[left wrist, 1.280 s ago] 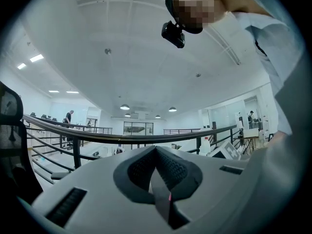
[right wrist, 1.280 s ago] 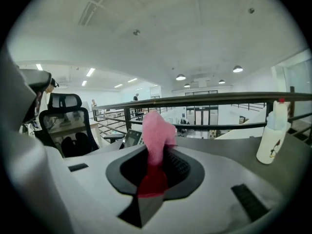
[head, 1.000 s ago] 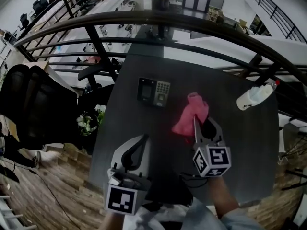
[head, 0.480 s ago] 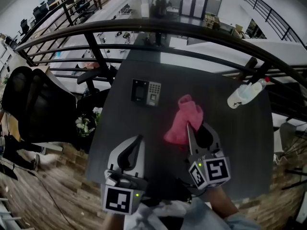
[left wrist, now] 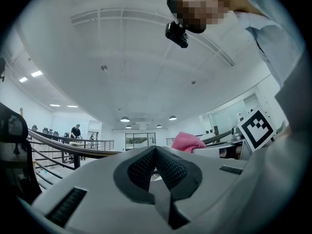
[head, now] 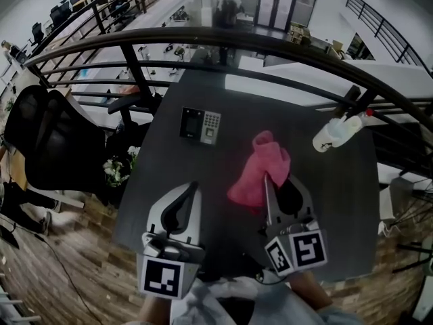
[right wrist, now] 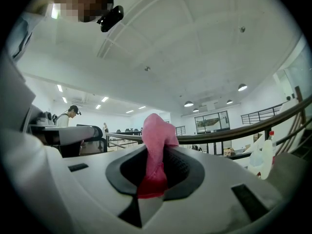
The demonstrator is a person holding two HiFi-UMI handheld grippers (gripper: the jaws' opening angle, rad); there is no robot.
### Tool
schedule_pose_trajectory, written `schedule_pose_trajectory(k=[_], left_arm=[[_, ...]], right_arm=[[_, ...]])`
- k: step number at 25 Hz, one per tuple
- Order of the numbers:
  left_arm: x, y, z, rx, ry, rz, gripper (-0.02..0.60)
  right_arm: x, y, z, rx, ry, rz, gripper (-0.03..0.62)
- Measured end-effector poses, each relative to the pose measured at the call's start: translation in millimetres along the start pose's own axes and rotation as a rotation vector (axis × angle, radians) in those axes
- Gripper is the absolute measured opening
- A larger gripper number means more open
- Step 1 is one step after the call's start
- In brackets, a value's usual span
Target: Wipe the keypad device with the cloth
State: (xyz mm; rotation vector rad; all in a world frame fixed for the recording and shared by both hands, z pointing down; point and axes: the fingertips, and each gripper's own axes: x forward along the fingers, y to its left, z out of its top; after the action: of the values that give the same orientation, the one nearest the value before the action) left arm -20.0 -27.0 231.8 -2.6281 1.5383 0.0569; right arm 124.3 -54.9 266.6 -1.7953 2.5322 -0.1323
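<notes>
**Cloth clamped on the right, keypad well ahead**

On my feed the dark table (head: 338, 208) fills the middle. My right gripper (head: 279, 181) has its jaws pinched on the pink cloth (head: 257, 175), which sticks out past the tips. My left gripper (head: 193, 187) has its jaws pressed together with nothing between them. The keypad device (head: 200, 125) lies flat near the far left edge, well apart from the cloth. A spray bottle (head: 335, 133) lies at the far right.

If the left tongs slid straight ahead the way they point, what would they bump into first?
Probably the keypad: it lies ahead of the left tongs across the table, though their height is unclear.
</notes>
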Motion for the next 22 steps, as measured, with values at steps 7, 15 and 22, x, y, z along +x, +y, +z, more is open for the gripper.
schedule_pose_trajectory(k=[7,15,22], left_arm=[[-3,-10,8,0.017,-0.023,0.005,0.012],[-3,-15,9,0.025,-0.018,0.012,0.012],[-7,-14,8,0.027,-0.014,0.013,0.012]], right_arm=[[-11,2,4,0.013,-0.012,0.020,0.077],[-12,2,-1,0.029,0.001,0.041,0.075],[-13,5,-2,0.030,0.004,0.042,0.075]])
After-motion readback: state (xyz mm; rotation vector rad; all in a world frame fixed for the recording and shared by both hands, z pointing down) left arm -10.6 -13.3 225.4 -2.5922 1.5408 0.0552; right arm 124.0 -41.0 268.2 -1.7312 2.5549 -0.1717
